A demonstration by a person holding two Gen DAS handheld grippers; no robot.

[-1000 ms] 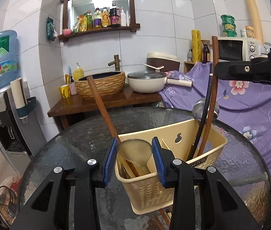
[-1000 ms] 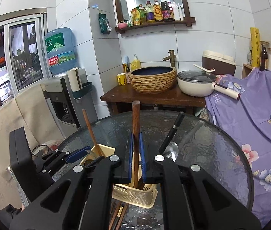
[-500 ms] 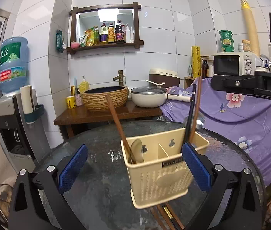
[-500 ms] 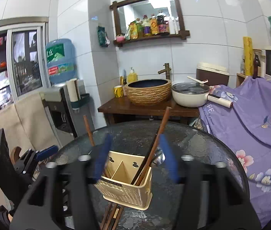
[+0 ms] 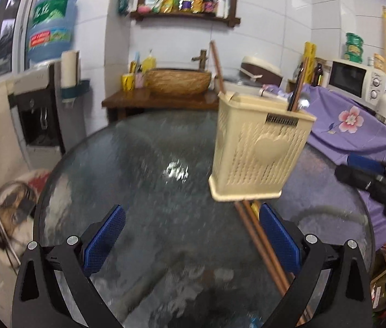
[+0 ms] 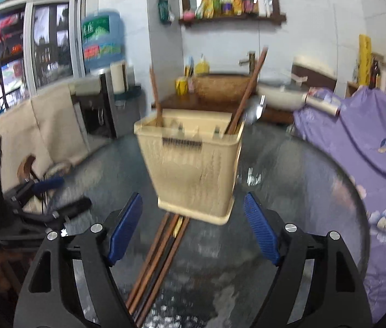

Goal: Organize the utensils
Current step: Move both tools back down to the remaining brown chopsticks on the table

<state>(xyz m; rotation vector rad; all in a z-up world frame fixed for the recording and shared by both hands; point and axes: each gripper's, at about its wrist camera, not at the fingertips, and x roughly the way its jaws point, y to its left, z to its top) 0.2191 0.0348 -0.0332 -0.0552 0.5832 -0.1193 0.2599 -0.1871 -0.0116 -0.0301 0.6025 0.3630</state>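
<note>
Both views were motion-blurred. My left gripper [image 5: 191,239] was spread wide, blue pads holding nothing. My right gripper [image 6: 193,229] was likewise released and empty. The cream utensil caddy [image 5: 258,153] stood on the round glass table [image 5: 138,164], at about 1 o'clock from my left gripper and 12 o'clock from my right. Wooden handles [image 6: 249,90] and a metal ladle [image 6: 255,112] stood tilted inside it; which compartment, I could not tell. Loose chopsticks [image 6: 160,254] lay flat on the glass at the caddy's near side, between my right fingers.
</note>
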